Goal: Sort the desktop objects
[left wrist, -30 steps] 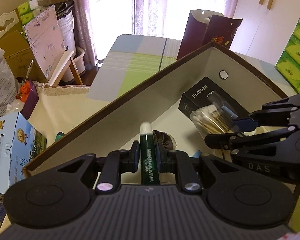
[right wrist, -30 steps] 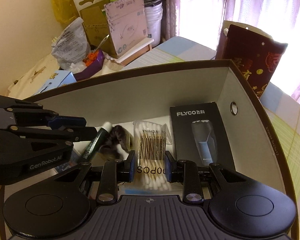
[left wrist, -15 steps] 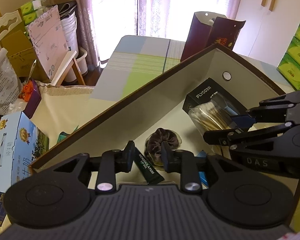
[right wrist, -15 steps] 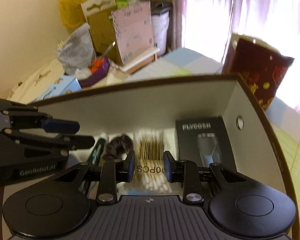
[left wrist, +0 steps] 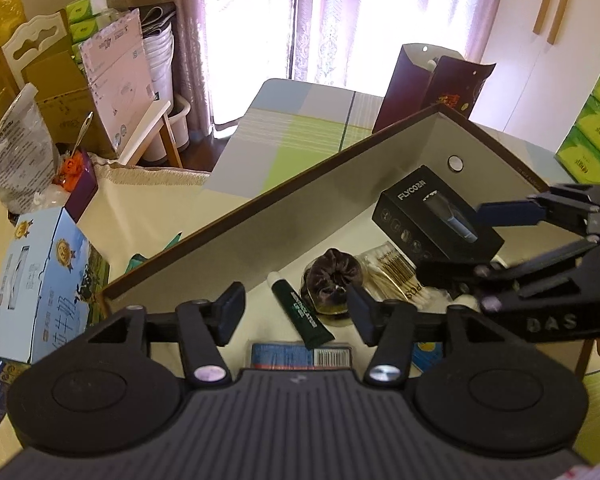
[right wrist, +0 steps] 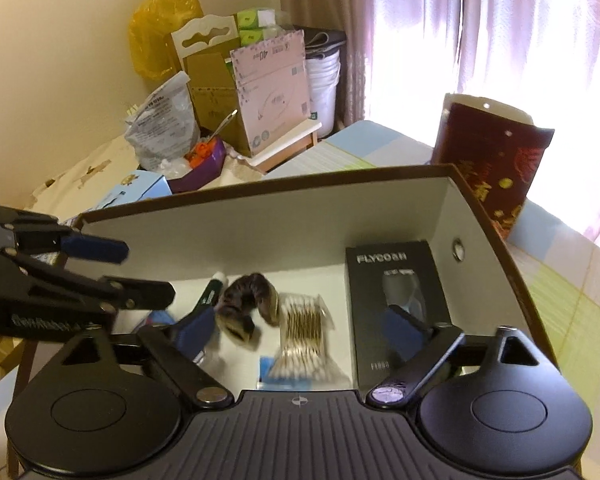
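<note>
A brown-rimmed storage box [left wrist: 284, 220] [right wrist: 300, 216] holds a green lip-balm tube [left wrist: 300, 310] [right wrist: 210, 294], a dark scrunchie [left wrist: 334, 276] [right wrist: 248, 300], a cotton-swab pack [left wrist: 396, 276] [right wrist: 304, 328] and a black FLYCO box [left wrist: 432, 216] [right wrist: 396, 304]. My left gripper [left wrist: 296, 312] is open and empty above the tube. My right gripper [right wrist: 300, 328] is open and empty above the swab pack. Each gripper also shows in the other's view, the right [left wrist: 512, 240] and the left [right wrist: 112, 268].
A blue milk carton [left wrist: 40, 284] stands left of the box. A dark red gift bag [left wrist: 428, 84] [right wrist: 488, 160] stands behind it. Green tissue packs [left wrist: 592, 128] sit far right. Cartons, a pink envelope [right wrist: 272, 80] and bags crowd the back left.
My left gripper has let go of the lip-balm tube, which now lies in the box. My right gripper has let go of the cotton-swab pack. Both have opened and lifted back.
</note>
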`<state>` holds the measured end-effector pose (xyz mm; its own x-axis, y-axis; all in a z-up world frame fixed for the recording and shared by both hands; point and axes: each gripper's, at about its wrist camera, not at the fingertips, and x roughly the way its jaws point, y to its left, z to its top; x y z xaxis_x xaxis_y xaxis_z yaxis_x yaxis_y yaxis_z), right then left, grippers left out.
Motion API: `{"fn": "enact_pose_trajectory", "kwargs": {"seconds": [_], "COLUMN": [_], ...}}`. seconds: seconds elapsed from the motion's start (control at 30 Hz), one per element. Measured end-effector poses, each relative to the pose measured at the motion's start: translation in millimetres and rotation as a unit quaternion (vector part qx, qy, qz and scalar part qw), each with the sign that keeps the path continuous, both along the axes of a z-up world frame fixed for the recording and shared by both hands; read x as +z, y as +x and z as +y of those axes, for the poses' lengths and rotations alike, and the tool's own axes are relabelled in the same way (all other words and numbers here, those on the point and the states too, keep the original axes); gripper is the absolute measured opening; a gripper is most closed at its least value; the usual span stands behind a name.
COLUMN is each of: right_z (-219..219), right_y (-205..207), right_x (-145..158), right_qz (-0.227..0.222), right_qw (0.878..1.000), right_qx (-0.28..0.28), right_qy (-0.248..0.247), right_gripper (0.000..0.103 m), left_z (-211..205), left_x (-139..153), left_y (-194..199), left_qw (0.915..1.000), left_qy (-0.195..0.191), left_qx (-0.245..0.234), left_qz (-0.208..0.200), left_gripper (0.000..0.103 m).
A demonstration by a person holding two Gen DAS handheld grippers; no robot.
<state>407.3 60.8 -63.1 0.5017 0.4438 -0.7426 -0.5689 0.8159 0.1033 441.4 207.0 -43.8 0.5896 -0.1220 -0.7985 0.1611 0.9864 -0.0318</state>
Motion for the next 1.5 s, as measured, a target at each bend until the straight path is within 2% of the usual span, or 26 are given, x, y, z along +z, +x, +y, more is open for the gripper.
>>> {"fn": "enact_pose_trajectory", "kwargs": {"seconds": [0.07, 0.17, 0.23, 0.3, 0.5, 0.83, 1.0, 1.1, 1.5], "right_z": [-7.3, -18.4, -25.0, -31.3, -46.2, -69.0, -81.6, -92.2, -120.7], "right_y": [-6.2, -15.9, -22.6, -30.7, -58.1, -102.1, -126.1, -141.3, -201.0], "right_x": [2.2, 8.7, 14.0, 20.7, 36.0, 52.9, 60.9, 65.6, 94.3], "right_qz": [0.000, -0.002, 0.000, -0.005, -0.026, -0.030, -0.030, -0.023, -0.037], "right_qw": [1.000, 1.000, 1.000, 0.999, 0.999, 0.998, 0.996, 0.995, 0.993], "right_qx": [-0.005, -0.014, -0.018, -0.024, -0.039, -0.045, -0.050, -0.056, -0.050], "right_qy": [0.003, 0.013, 0.020, 0.025, 0.023, 0.043, 0.062, 0.080, 0.098], "right_gripper": [0.097, 0.101, 0.101, 0.101, 0.101, 0.101, 0.101, 0.101, 0.101], "left_z": [0.1, -0.9, -1.9, -4.1, -14.2, -30.5, -38.1, -44.2, -68.0], "left_x": [4.2, 12.2, 18.0, 24.1, 43.5, 71.8, 85.3, 93.0, 116.3], "left_y": [-6.0, -16.6, -24.5, -33.0, -60.8, -111.2, -142.8, -163.6, -240.9], "left_qw": [1.0000, 0.9999, 0.9998, 0.9996, 0.9988, 0.9961, 0.9922, 0.9898, 0.9872], "left_qy": [-0.003, -0.009, -0.011, -0.010, -0.003, 0.007, 0.010, 0.014, 0.013], "left_qx": [0.002, 0.008, 0.013, 0.017, 0.020, 0.032, 0.046, 0.051, 0.088], "left_qz": [-0.003, -0.009, -0.013, -0.020, -0.044, -0.082, -0.115, -0.132, -0.133], "left_gripper": [0.063, 0.066, 0.067, 0.076, 0.084, 0.090, 0.102, 0.102, 0.102]}}
